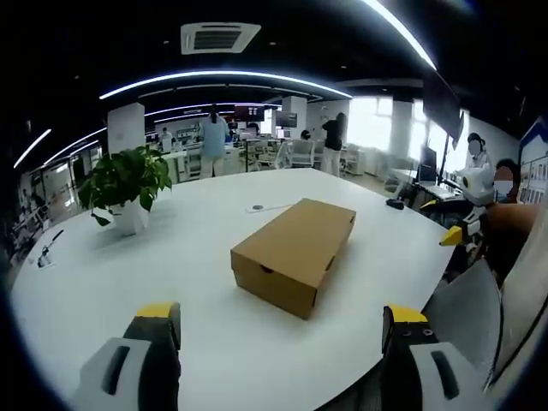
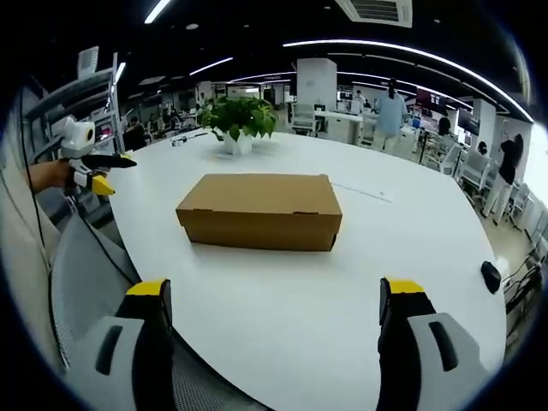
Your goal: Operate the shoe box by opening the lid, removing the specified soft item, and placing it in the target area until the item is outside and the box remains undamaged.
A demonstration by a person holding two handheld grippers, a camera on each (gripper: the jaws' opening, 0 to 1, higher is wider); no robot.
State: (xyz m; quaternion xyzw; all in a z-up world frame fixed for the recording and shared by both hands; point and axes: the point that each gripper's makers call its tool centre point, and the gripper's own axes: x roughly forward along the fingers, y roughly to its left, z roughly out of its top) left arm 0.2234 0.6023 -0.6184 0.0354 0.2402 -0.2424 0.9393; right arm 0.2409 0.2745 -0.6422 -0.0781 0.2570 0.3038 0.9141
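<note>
**Box shut on the table, both tongs spread and empty**

In your left gripper view, the left tongs (image 1: 282, 330) stand wide apart with nothing between them, yellow tips over the near edge of the white table (image 1: 128, 274). The box (image 1: 294, 253) sits ahead of them, well clear of the tips, lid closed, one short end turned toward you. The soft item cannot be seen (the lid covers whatever is inside).

In your right gripper view, the right tongs (image 2: 276, 312) are likewise released, holding nothing, and the box (image 2: 261, 210) lies ahead with its long side facing you, lid down and flush.

A potted plant (image 1: 127, 184) stands on the table to the left of the box in the left gripper view; in the right gripper view the plant (image 2: 240, 120) is beyond the box. A small dark object (image 2: 491, 276) lies near the table's right edge there.

Each gripper shows at the side of the other's view: your right one (image 1: 467, 218) at the right, your left one (image 2: 86, 163) at the left, both off the table. A grey chair back (image 2: 90, 274) sits beside your right tongs. People stand in the office beyond.
</note>
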